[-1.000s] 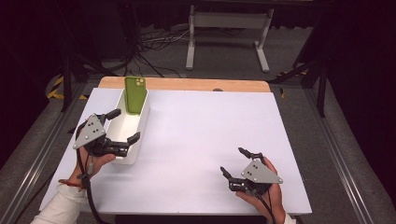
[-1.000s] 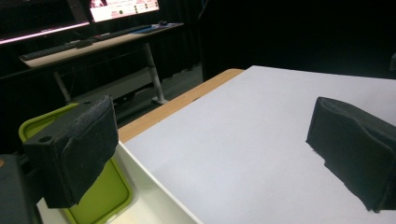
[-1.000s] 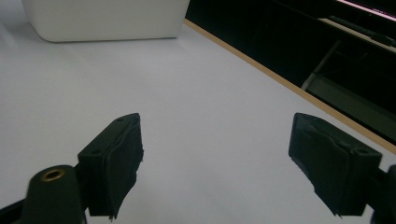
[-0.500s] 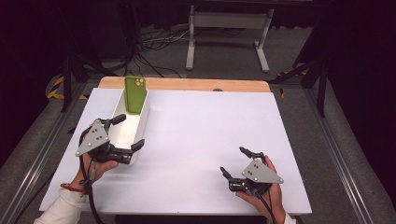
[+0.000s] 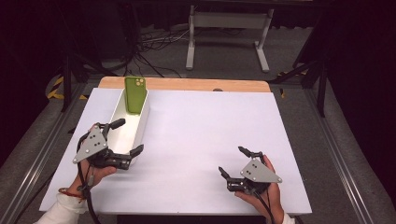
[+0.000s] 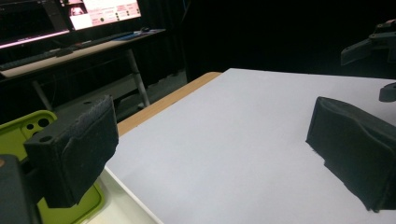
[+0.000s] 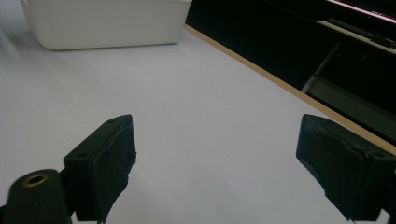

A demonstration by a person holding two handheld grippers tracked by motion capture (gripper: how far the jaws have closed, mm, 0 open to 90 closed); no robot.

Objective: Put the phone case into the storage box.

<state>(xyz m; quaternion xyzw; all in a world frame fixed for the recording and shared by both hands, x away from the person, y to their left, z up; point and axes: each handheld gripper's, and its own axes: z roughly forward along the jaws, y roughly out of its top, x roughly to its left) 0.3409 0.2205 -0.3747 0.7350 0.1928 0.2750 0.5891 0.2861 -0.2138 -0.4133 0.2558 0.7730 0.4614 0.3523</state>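
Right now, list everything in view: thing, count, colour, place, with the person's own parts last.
phone: one, green case, standing on end against the far wall of the bin
bin: one, white, long and narrow, on the left part of the table
table: one, white top with a wooden strip along its far edge
metal stand: one, light grey, on the floor beyond the table
cables: several, dark, on the floor beyond the table
monitors: two lit screens on a desk, seen in the left gripper view
left gripper: one, black with a grey plate, jaws open astride the bin's near end
right gripper: one, black with a grey plate, jaws open over the table's near right
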